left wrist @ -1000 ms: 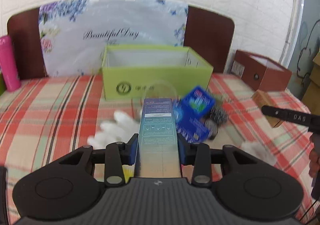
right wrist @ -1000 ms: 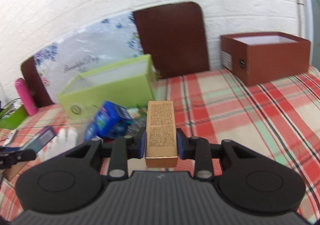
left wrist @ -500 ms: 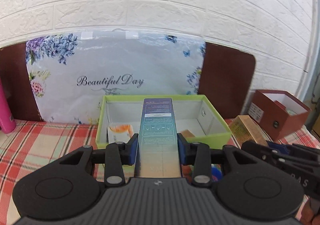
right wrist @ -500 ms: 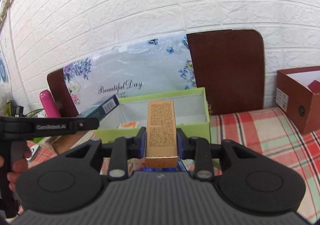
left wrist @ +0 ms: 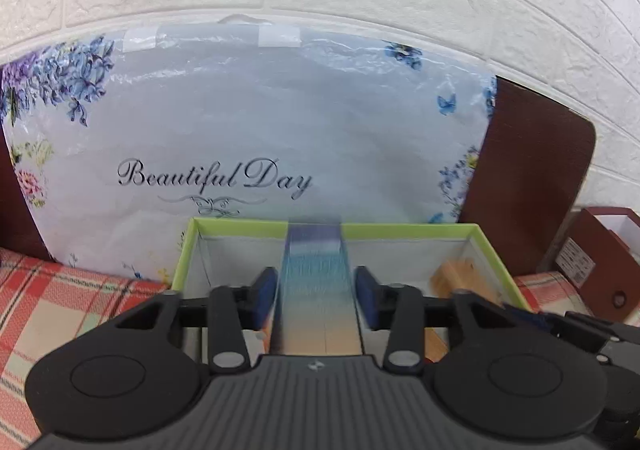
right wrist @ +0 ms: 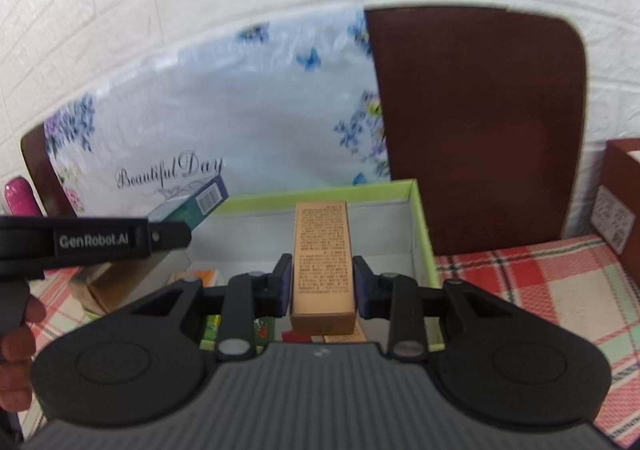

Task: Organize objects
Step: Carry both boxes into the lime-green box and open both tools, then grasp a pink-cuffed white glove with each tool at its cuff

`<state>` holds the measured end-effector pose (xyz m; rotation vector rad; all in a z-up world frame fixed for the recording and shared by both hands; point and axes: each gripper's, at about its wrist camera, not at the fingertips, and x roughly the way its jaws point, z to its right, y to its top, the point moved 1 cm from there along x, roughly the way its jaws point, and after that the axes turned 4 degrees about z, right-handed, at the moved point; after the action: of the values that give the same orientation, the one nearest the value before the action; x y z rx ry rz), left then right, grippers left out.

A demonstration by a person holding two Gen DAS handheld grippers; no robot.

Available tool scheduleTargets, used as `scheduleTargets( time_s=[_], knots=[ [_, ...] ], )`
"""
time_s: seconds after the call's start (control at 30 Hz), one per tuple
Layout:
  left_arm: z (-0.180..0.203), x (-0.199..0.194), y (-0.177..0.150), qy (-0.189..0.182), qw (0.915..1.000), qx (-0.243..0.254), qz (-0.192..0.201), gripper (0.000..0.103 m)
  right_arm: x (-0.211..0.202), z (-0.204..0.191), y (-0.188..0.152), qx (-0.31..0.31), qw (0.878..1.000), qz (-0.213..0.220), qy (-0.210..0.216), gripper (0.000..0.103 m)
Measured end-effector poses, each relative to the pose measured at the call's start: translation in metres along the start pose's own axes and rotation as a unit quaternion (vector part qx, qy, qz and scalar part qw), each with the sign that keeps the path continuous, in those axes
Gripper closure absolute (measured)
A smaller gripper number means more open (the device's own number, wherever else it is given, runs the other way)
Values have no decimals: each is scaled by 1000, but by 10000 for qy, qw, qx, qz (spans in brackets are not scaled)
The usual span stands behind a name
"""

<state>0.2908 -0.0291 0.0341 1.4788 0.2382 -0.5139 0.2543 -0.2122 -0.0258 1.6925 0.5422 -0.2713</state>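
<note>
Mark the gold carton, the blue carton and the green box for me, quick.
gold carton [right wrist: 322,250]: right wrist view, on its printed top face.
blue carton [left wrist: 314,282]: left wrist view, on its blurred top face.
green box [right wrist: 421,210]: right wrist view, on its right wall's rim.

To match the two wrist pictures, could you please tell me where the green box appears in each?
Left wrist: the green box sits at lower centre, open side up.
Right wrist: the green box sits at mid-frame, open side up.
Shared landmark: the flowered bag lettered "Beautiful Day" stands right behind it in both.
</note>
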Motion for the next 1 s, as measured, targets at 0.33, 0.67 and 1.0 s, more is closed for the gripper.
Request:
scheduleTargets(
  time_s=[0.33, 0.67, 1.0],
  knots=[
    [-24, -50, -24, -74, 9997, -237, 37, 17, -34, 6, -21, -201, 9994, 262, -44, 10],
    [-6, -157, -57, -273, 9993, -233, 138, 17, -173, -8, -3, -658, 9943, 836, 5, 0],
    [3, -211, -136, -417, 9987, -201, -223, 17, -290, 9, -37, -542, 9901, 1285, 145, 0]
  ],
)
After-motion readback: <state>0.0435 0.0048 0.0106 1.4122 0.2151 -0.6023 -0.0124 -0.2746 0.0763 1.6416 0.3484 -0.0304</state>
